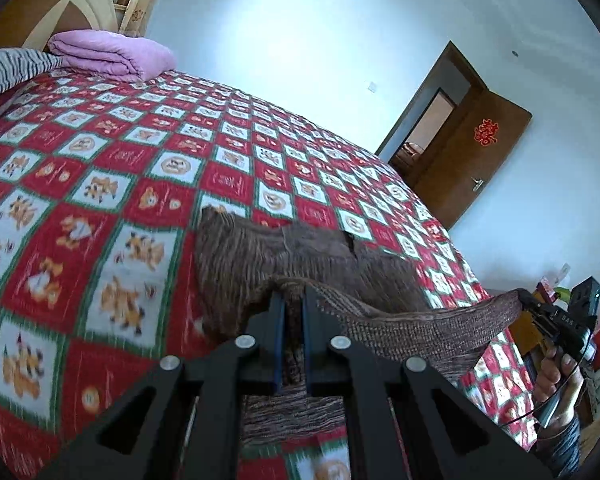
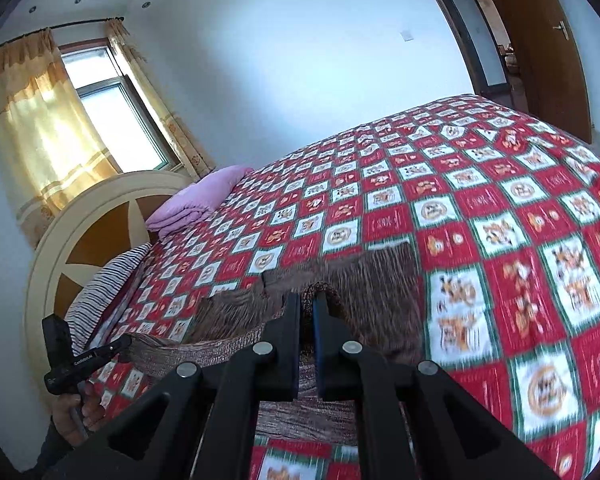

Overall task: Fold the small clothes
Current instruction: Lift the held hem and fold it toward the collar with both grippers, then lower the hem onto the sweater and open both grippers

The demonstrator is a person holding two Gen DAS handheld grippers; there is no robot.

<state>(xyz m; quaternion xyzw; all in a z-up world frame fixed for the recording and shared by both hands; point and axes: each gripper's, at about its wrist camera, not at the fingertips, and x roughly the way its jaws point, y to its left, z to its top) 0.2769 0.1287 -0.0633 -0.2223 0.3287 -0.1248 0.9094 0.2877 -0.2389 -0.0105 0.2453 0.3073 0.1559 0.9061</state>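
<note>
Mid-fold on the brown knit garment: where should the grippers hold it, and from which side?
Keep to the near ribbed edge of the brown knit garment, one corner each. The left gripper and right gripper are shut on it there, coming from the near side of the bed. That edge is lifted and taut between them while the rest trails flat, so it should fold forward evenly.

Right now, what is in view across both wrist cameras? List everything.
brown garment: one, brown knit, on the bed, near edge lifted
bedspread: one, red, white and green check, covers the bed
folded blanket: one, pink, at the bed's head
striped bedding: one, grey and white, by the headboard
headboard: one, cream and brown
curtains: yellow, at the window
door: one, brown, open
left gripper: black, fingers shut on the garment
right gripper: black, shut on the garment
</note>
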